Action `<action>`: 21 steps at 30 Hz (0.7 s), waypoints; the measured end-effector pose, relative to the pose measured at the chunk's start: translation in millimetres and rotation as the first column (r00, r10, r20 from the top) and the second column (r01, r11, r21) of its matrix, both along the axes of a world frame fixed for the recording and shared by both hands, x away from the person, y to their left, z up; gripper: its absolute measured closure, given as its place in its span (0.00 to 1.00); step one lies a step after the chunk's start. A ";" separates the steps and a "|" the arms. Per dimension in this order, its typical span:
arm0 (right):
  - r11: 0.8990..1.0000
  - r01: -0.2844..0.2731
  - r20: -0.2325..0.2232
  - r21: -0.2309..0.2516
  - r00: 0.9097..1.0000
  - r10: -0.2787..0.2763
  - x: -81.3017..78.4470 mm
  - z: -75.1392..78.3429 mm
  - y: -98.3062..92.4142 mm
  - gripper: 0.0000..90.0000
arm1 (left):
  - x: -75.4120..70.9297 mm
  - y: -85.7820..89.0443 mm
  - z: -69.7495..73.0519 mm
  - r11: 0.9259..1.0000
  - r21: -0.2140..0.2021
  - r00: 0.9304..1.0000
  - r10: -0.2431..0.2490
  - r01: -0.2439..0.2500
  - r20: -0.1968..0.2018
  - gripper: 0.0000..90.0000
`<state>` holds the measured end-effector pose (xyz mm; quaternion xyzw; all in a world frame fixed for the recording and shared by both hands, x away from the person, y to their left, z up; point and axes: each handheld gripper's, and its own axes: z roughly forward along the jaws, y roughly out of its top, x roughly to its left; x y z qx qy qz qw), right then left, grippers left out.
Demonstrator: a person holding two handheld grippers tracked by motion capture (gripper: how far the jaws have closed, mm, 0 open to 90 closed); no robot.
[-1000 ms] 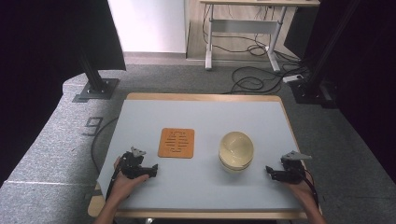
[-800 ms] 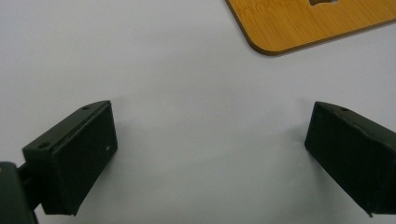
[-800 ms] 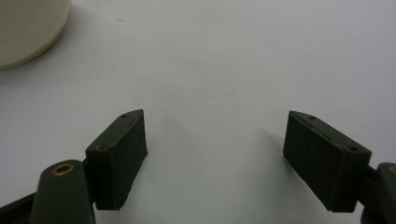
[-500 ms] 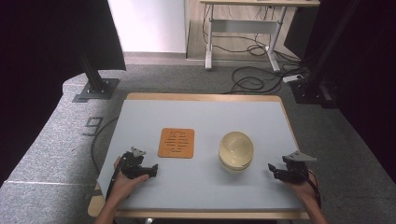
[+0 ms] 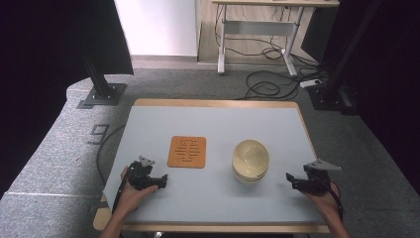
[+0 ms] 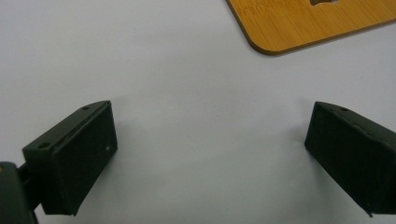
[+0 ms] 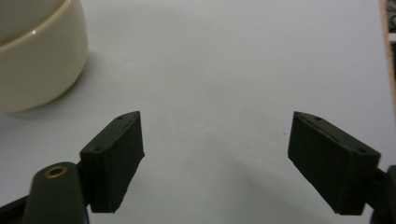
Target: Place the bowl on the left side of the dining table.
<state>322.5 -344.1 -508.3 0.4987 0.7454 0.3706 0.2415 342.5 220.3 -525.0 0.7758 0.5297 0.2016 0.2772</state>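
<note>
Right, two hand-held grippers sit low at the near edge of the pale grey table (image 5: 218, 124). The left gripper (image 5: 163, 180) is in the person's left hand (image 5: 130, 191), near the front left corner, jaws pointing toward the table's middle. In the left gripper view its jaws stand wide apart, nothing between them, just bare table surface. The wooden trivet (image 5: 187, 151) lies flat just beyond and a bit right of that gripper, apart from it; its rounded corner (image 6: 280, 28) shows at the top of the left gripper view, clear of both pads.

The right gripper (image 5: 289, 179) is in the right hand (image 5: 328, 197) near the front right corner, grey three-cornered plate (image 5: 322, 165) on top, jaws pointing left toward the bowl. Its jaws have just been opening and stand wide, nothing between them, pads on no object. The cream bowl (image 5: 250, 160) stands upright right of the table's centre, between the trivet and the right gripper, near that gripper but not touching. In the right gripper view the bowl's side (image 7: 37, 56) sits at the upper left, beyond the left-hand pad and outside the gap.

Trivet and bowl are side by side, apart. Behind the table: grey carpet, loose cables (image 5: 270, 84), a desk frame (image 5: 257, 29).
</note>
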 end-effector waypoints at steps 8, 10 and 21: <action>0.999 0.003 0.022 0.051 1.000 -0.004 -5.5 13.9 5.6 0.18 | 0.1 -0.1 0.1 1.000 0.001 1.000 0.001 -0.001 -0.001 0.03; 0.999 -0.006 0.029 0.054 1.000 0.005 -6.1 19.1 10.2 0.18 | 0.1 -0.1 0.2 1.000 0.001 1.000 0.001 -0.001 -0.002 0.03; 0.998 -0.010 0.088 0.066 0.996 0.004 -12.5 33.7 14.0 0.22 | 0.1 -0.2 0.2 1.000 0.002 1.000 0.002 -0.002 -0.003 0.03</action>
